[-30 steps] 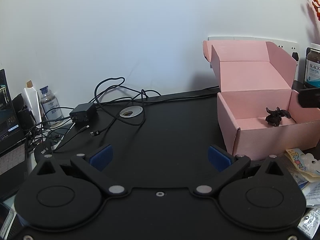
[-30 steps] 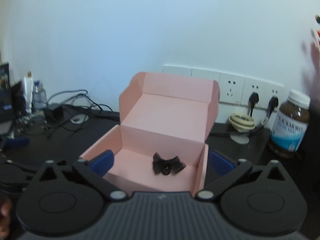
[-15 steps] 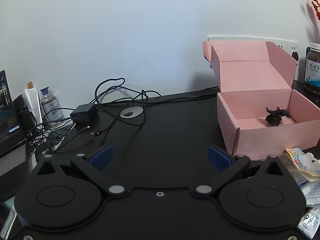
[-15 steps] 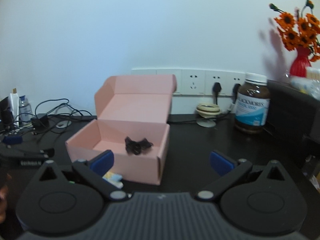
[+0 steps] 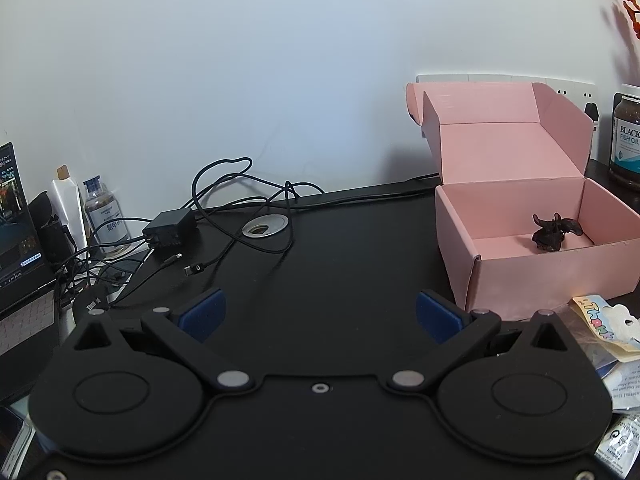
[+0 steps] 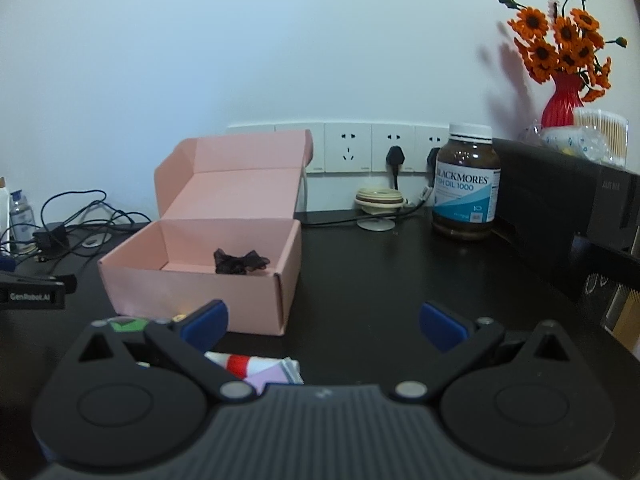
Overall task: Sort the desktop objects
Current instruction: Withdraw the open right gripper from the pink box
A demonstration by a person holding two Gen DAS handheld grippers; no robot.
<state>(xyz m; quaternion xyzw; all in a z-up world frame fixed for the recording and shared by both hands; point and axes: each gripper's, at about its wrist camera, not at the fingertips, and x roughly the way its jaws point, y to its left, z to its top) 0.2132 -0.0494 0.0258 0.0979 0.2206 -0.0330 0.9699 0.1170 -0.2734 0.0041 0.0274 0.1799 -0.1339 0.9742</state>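
Note:
An open pink cardboard box (image 5: 560,270) (image 6: 192,284) stands on the black desk with its lid up. A small black bow-shaped item (image 5: 554,232) (image 6: 239,262) lies inside it. My left gripper (image 5: 320,314) is open and empty, to the left of the box above bare desk. My right gripper (image 6: 324,322) is open and empty, in front of the box's right corner. Small packets (image 5: 604,326) lie in front of the box, and a red, white and lilac packet (image 6: 260,366) shows just under the right gripper.
A brown fish oil bottle (image 6: 466,184) and a roll on a stand (image 6: 378,202) stand by the wall sockets. A black appliance (image 6: 560,200) and a red vase of orange flowers (image 6: 564,96) are at the right. Tangled cables with a charger (image 5: 170,228), small bottles (image 5: 104,212) and a laptop (image 5: 16,240) crowd the left.
My right gripper has pulled back out of the box and swung right, so the bottle, appliance and flowers came into view. The left gripper has stayed put.

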